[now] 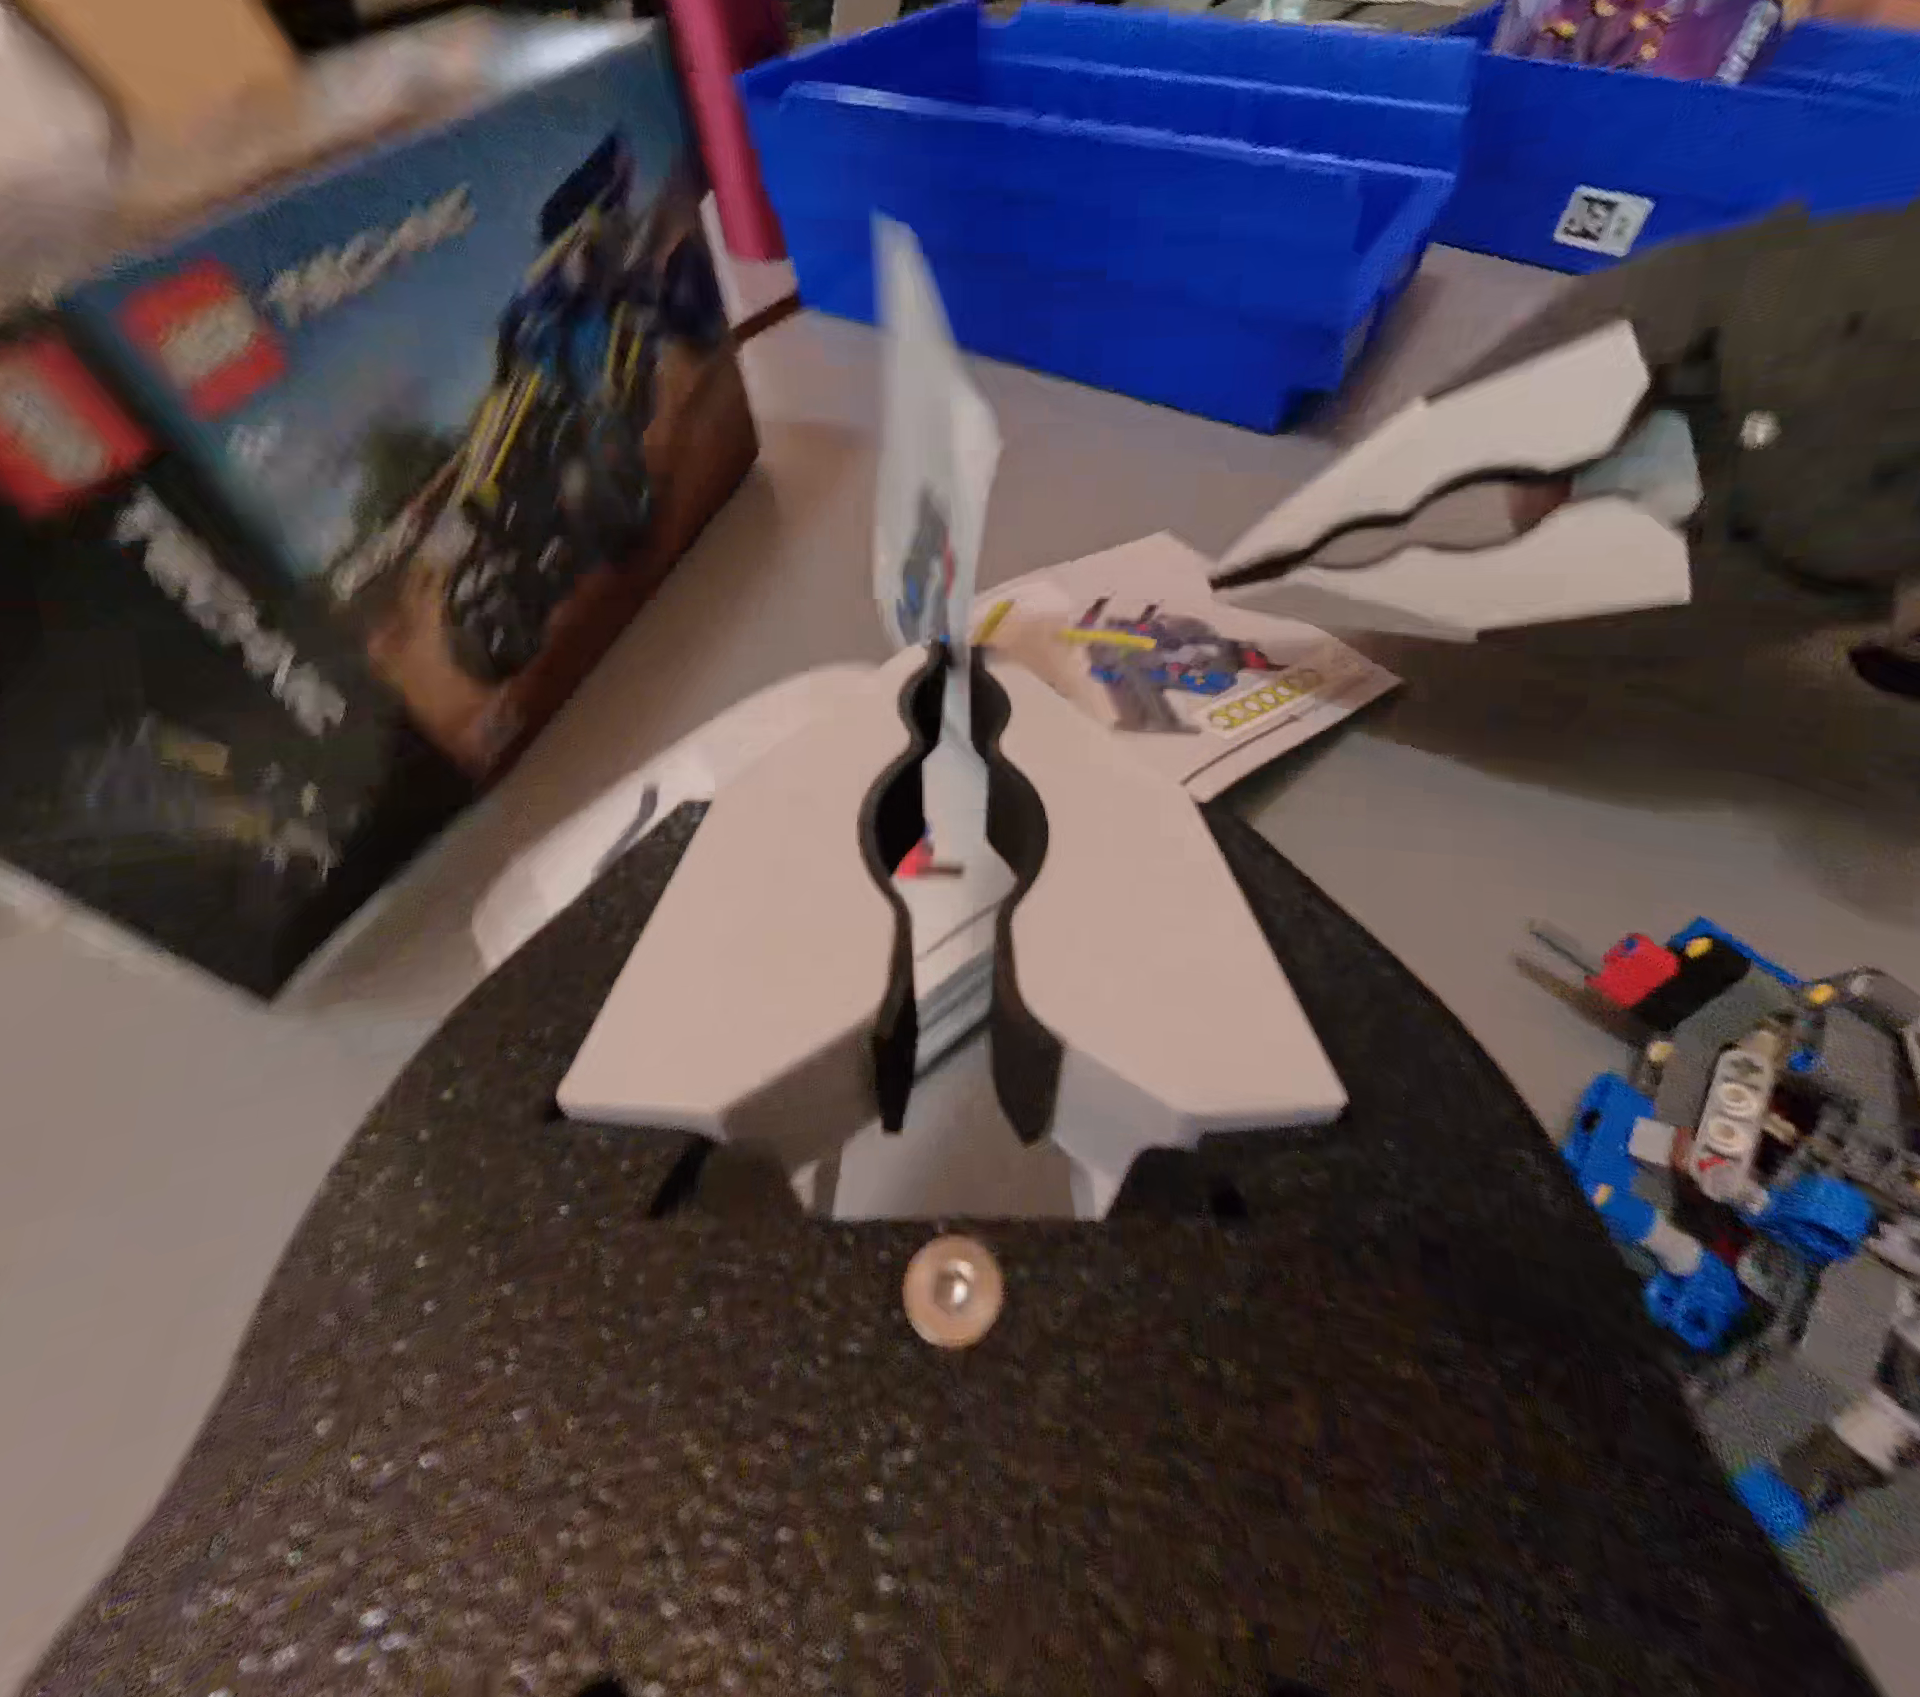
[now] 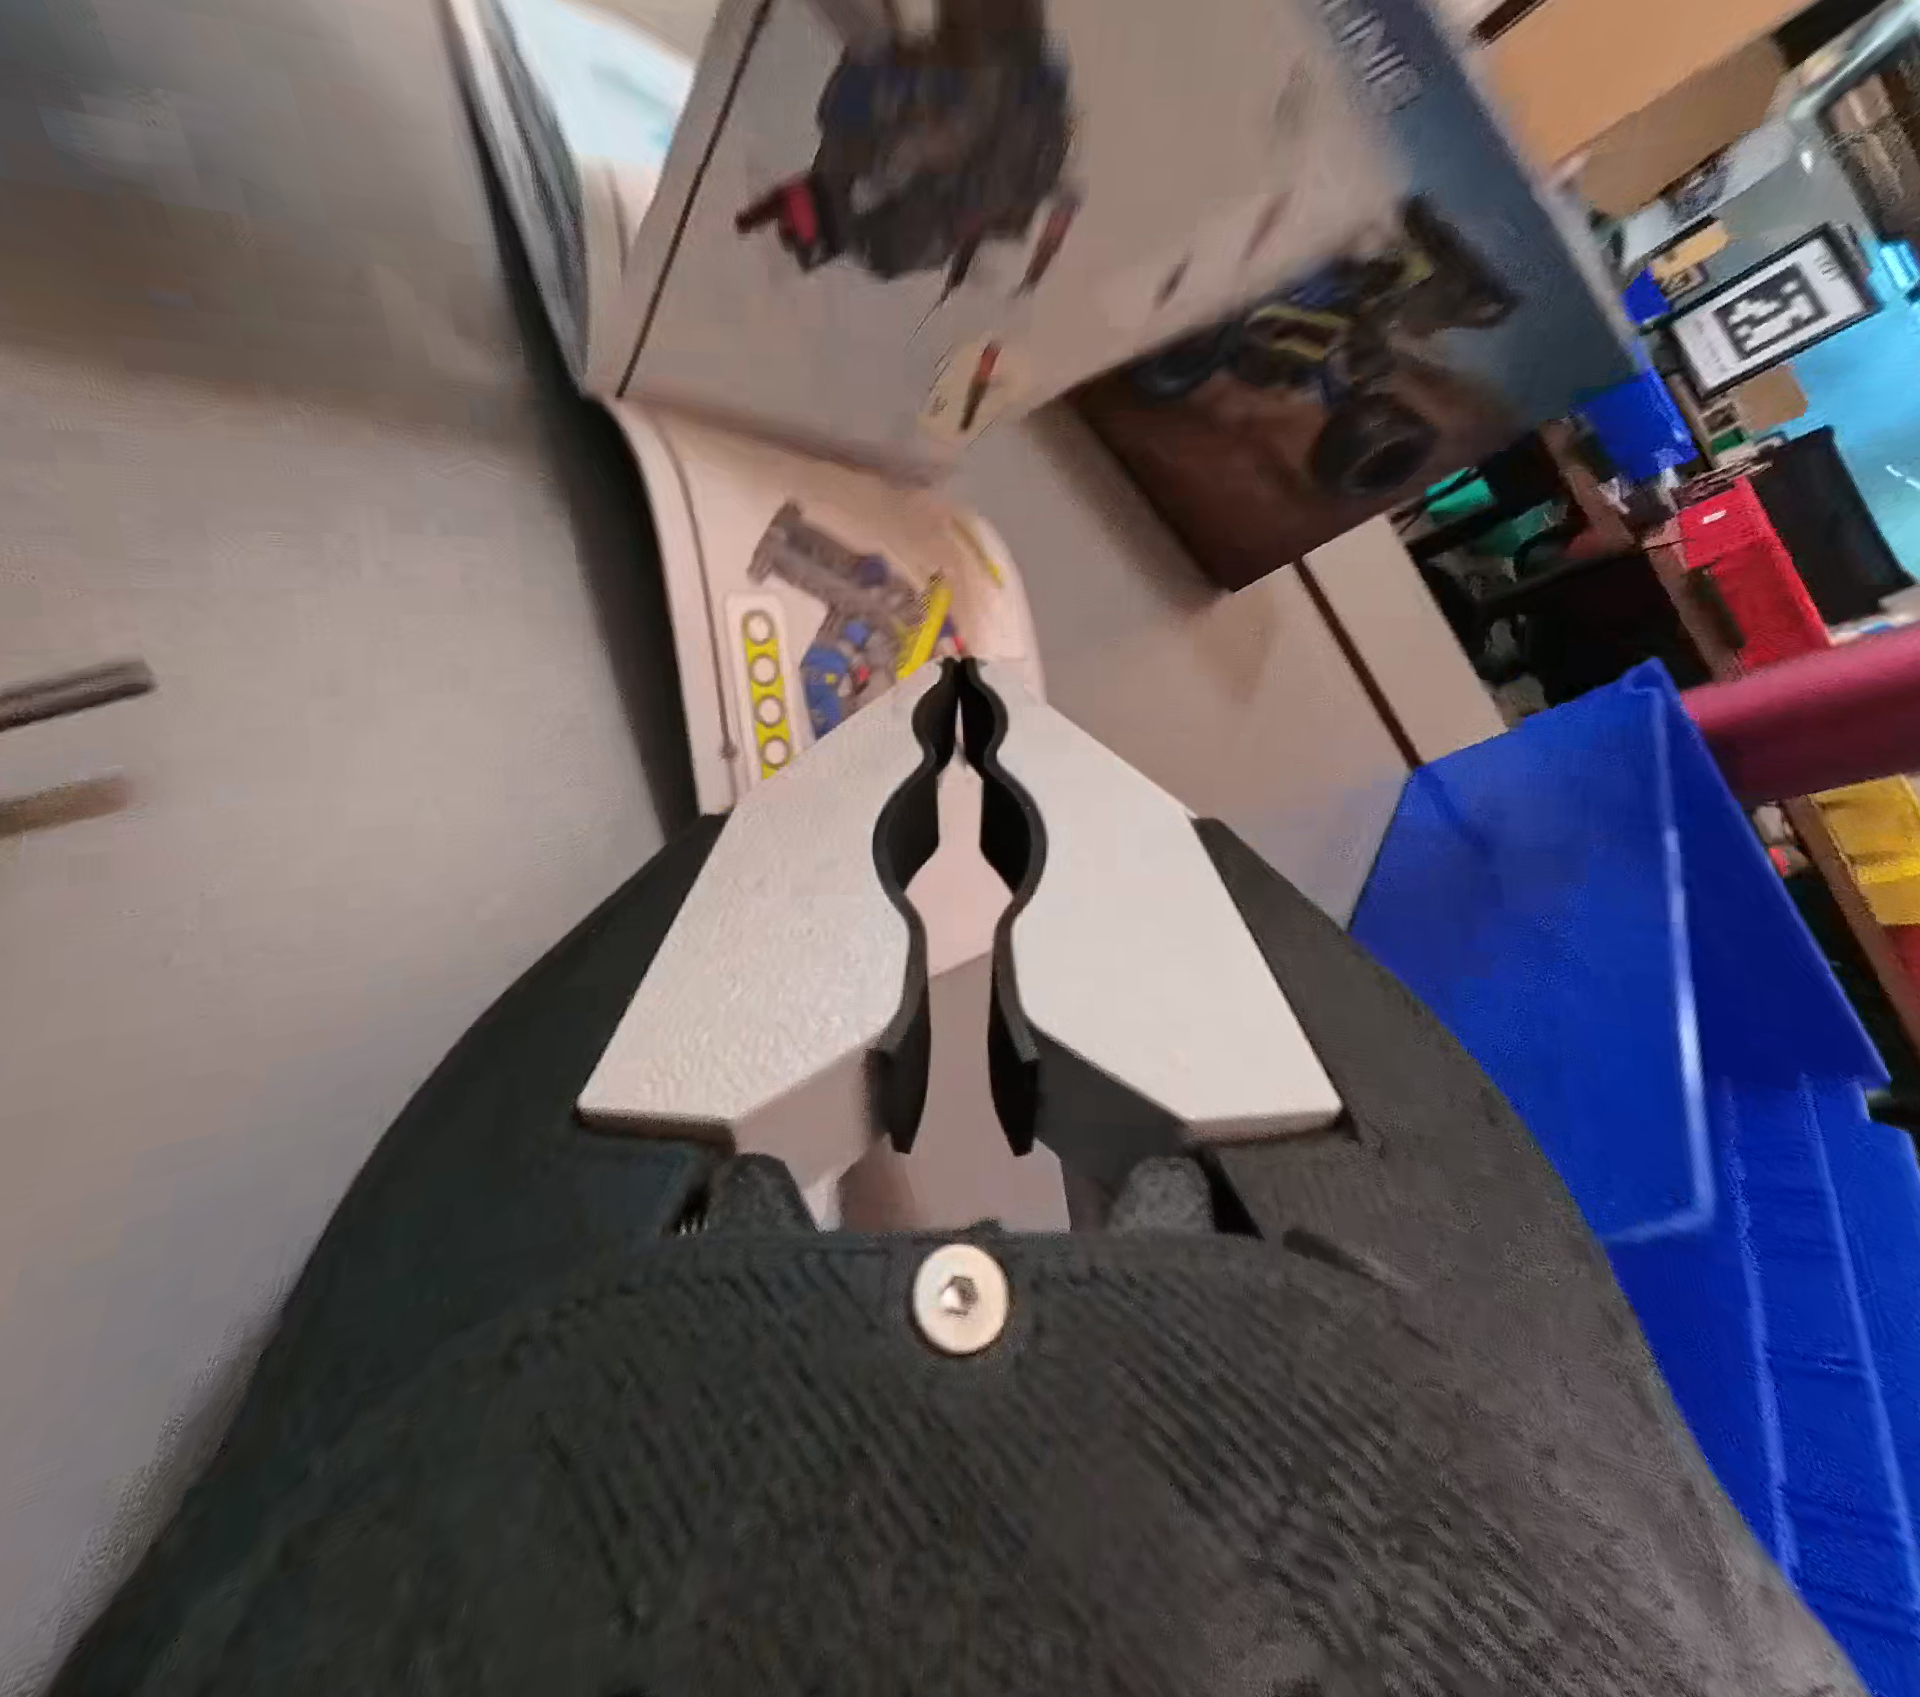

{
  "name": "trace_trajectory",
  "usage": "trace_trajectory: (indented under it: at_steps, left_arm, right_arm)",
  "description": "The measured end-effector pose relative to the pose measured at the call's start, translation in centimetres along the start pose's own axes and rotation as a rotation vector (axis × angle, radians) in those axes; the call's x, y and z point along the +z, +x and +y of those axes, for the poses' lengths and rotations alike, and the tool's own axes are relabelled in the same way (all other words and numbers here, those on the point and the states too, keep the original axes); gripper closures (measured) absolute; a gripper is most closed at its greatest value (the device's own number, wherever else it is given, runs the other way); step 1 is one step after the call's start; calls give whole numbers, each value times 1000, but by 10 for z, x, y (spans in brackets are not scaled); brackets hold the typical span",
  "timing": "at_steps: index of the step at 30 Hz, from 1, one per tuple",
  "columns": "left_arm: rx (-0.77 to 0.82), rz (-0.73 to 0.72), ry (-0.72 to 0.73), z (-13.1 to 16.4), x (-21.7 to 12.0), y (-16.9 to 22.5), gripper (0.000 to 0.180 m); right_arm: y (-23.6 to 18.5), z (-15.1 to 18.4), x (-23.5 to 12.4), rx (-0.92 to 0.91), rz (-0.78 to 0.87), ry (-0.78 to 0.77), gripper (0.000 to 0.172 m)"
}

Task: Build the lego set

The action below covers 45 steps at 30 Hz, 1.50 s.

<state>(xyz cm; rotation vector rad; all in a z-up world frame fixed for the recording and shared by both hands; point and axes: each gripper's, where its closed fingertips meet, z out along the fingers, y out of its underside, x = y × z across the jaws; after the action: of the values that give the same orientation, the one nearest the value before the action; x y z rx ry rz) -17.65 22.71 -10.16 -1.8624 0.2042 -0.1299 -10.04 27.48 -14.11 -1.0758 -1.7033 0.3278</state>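
1. Paper is what the left gripper [image 1: 948, 660] has between its fingers: a single page [image 1: 930, 442] of the instruction booklet [image 1: 1195, 660], lifted so it stands nearly upright above the grey table [image 1: 810, 400], with the pads closed against it.
2. The right gripper [image 2: 958, 666] has its fingers pressed together at the tips, which lie at the edge of the booklet's open right-hand page; whether it pinches that page or only rests on it cannot be told.
3. The booklet lies open and flat on the table, between a boxed toy set [image 1: 416, 421] on the left and a blue bin [image 1: 1091, 193] behind.
4. A half-built blue and grey toy vehicle [image 1: 1745, 1159] sits near the right edge of the left wrist view, well apart from both grippers.
5. Risk, as a judgement: the lifted page is thin and gripped near its edge, so a sharp pull could tear or crease it at the fold.
6. Another risk: if the right gripper does not hold the booklet down, the whole booklet could lift or slide with the page.
7. Both views are blurred, so fine contact at the tips is uncertain.
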Motion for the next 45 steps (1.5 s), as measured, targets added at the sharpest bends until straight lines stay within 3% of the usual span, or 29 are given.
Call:
trace_trajectory:
  at_steps: [3, 7, 9, 12, 15, 19, 22, 25, 28, 31, 39, 43, 45]
  left_arm:
    - [-63, -102, -114, 31, -17, -36, 164]
    - [-32, -223, -211, 62, -53, -71, 159]
    - [26, -285, -218, 63, -69, -83, 158]
    - [185, -136, -157, 44, -65, -54, 176]
    - [339, 102, -257, 55, -43, -14, 180]
    - [513, 124, -358, 75, -10, -13, 180]
    - [489, 92, -425, 88, -1, -18, 180]
    - [459, 72, -425, 89, -5, -15, 180]
    - [413, 63, -444, 93, -15, -9, 180]
    - [350, 66, -457, 97, -29, -4, 180]
    - [277, 37, -410, 97, -57, -10, 180]
    - [233, -114, -285, 68, -88, -49, 180]
    - [231, -187, -301, 66, -114, -70, 178]
  right_arm:
    - [-29, 27, 15, -64, -126, -171, 172]
    - [-31, 27, 9, -152, -128, -150, 172]
    - [-33, 29, 3, -154, -166, -140, 172]
    - [-40, 34, -13, -167, -251, -117, 172]
    - [-41, 42, -29, -123, -327, -123, 172]
    - [-18, 60, -41, -91, -256, -224, 172]
    - [1, 23, -27, 1, -125, -87, 172]
    - [-16, -11, 3, -14, -146, 4, 172]
    - [-35, 9, 25, -177, -236, -154, 172]
    - [-39, 7, 27, -268, -213, -102, 172]
    - [-47, 5, 16, -195, -242, -7, 172]
    - [-18, -3, 9, -119, -116, 50, 172]
    - [-2, -3, 2, -54, -63, 80, 172]
